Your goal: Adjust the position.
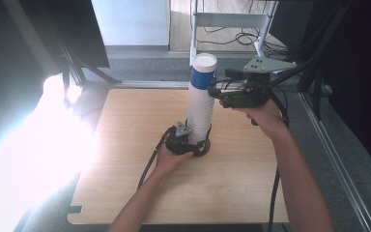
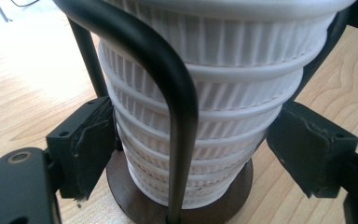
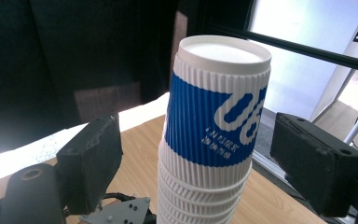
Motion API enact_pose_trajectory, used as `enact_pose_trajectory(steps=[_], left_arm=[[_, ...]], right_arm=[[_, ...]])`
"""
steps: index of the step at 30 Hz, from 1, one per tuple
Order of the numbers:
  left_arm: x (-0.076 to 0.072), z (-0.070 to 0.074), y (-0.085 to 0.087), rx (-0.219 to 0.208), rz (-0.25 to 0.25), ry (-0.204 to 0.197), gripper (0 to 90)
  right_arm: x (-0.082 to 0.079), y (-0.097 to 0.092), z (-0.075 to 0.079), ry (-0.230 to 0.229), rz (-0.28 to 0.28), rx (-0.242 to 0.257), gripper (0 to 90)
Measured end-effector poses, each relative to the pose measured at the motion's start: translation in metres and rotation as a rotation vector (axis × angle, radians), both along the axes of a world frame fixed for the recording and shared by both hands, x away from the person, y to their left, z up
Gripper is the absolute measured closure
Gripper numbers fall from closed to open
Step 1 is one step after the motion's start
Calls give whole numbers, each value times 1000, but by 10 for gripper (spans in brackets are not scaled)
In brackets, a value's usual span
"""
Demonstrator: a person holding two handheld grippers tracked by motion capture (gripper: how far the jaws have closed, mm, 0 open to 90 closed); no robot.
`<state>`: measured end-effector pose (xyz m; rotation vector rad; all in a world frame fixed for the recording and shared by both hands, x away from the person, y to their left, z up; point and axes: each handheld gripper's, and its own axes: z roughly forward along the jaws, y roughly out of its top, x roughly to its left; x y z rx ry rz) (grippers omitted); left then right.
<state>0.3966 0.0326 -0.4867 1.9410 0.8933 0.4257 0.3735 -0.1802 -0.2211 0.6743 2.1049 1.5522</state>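
Observation:
A tall stack of upturned white ribbed paper cups (image 1: 200, 113) stands on a dark round base (image 2: 235, 198) in the middle of the table, with a black wire rod (image 2: 179, 93) rising beside it. The top cup (image 3: 214, 121) has a blue band with white lettering. My left gripper (image 2: 191, 144) is low at the foot of the stack (image 2: 214, 107), both pads pressed on the lowest cups. My right gripper (image 3: 205, 154) is up at the top cup, open, one pad on each side of it with a gap on both sides. In the high view it (image 1: 216, 92) comes in from the right.
The wooden table (image 1: 125, 145) has bare room all around the stack. Strong glare washes out its left edge (image 1: 38, 145). A metal stand (image 1: 232, 21) with cables is behind the table, and dark frames (image 1: 319, 63) stand to the right. Cables trail from both grippers.

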Motion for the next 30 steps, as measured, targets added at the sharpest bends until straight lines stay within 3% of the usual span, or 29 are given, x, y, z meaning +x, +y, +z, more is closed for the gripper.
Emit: enact_pose_trajectory(steps=[11,22,30], left_arm=[[0,0,0,-5,-3,2,163],[0,0,-1,2,-3,-8,164],[0,0,-2,3,-1,-8,165]], right_arm=[[12,18,3,7,-8,-35,155],[36,30,-3,32,-47,-36,147],[45,32,-4,22,-31,2,248]])
